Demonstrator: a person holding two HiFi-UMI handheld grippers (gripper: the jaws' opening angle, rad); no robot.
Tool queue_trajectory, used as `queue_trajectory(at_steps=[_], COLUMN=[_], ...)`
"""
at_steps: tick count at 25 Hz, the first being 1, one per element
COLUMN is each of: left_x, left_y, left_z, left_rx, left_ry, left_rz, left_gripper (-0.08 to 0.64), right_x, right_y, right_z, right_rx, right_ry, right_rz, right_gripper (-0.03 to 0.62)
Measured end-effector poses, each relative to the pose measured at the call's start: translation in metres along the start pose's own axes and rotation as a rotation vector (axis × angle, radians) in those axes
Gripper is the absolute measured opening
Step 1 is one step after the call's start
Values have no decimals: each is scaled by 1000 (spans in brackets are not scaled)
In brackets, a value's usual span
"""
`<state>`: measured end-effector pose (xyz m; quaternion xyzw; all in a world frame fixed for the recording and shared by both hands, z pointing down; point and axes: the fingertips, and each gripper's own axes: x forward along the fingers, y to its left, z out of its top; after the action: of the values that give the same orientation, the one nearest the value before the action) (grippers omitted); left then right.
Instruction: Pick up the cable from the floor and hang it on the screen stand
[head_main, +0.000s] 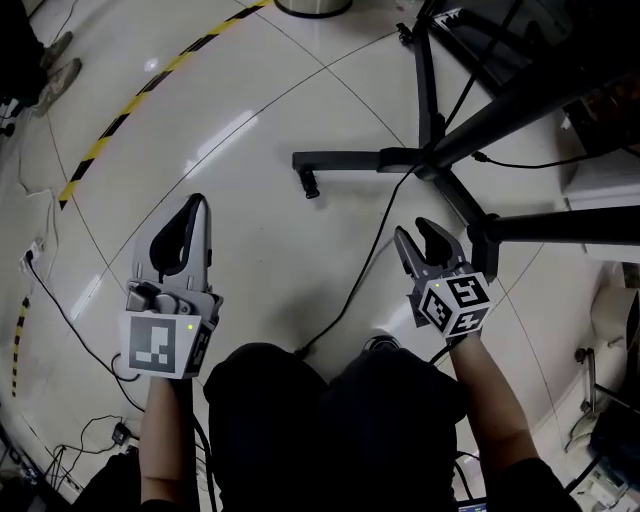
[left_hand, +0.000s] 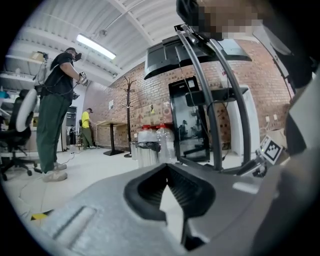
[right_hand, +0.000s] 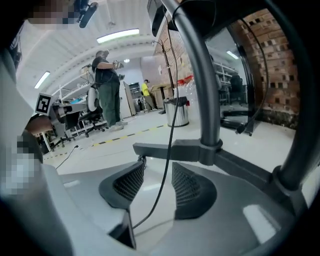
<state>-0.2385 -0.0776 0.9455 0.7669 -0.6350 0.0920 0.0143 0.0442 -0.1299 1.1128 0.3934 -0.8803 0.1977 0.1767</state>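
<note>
A thin black cable (head_main: 365, 265) slants across the white floor from the hub of the black screen stand (head_main: 430, 150) toward my knees. In the right gripper view the cable (right_hand: 169, 125) comes down along the stand's post (right_hand: 210, 110) and passes between my jaws. My right gripper (head_main: 412, 232) is open there; its ribbed pads (right_hand: 187, 185) stand apart on either side of the cable without pressing on it. My left gripper (head_main: 195, 205) is shut and holds nothing. It hangs over bare floor, to the left of the cable. The stand (left_hand: 212, 115) rises at the right of the left gripper view.
The stand's long legs (head_main: 350, 160) spread over the floor ahead of me. A yellow-black tape line (head_main: 150, 85) crosses at far left, with thin wires (head_main: 60, 310) on the floor below it. A person (right_hand: 107, 90) stands farther off, near a metal bin (right_hand: 177, 112).
</note>
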Motion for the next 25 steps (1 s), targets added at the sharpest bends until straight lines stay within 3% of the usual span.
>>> queue_trajectory(at_steps=[5,10,21,25], left_x=[-4,-11,-9,-11], left_y=[1,3,-7,-5], left_z=[-16,-27,-67,-69], left_rx=[-13,-30,-82,-80], left_ry=[14,24,125,106], left_rz=[9,24,-12,-18], left_gripper=[5,5,6,6], right_x=[20,30,57,55], right_y=[1,8,25,39], right_z=[-60,-94,-142,-152], right_rx=[84,137,145,185], right_ry=[138,205,342,389], right_rz=[21,39,75,119], right_gripper=[214,262,256,230])
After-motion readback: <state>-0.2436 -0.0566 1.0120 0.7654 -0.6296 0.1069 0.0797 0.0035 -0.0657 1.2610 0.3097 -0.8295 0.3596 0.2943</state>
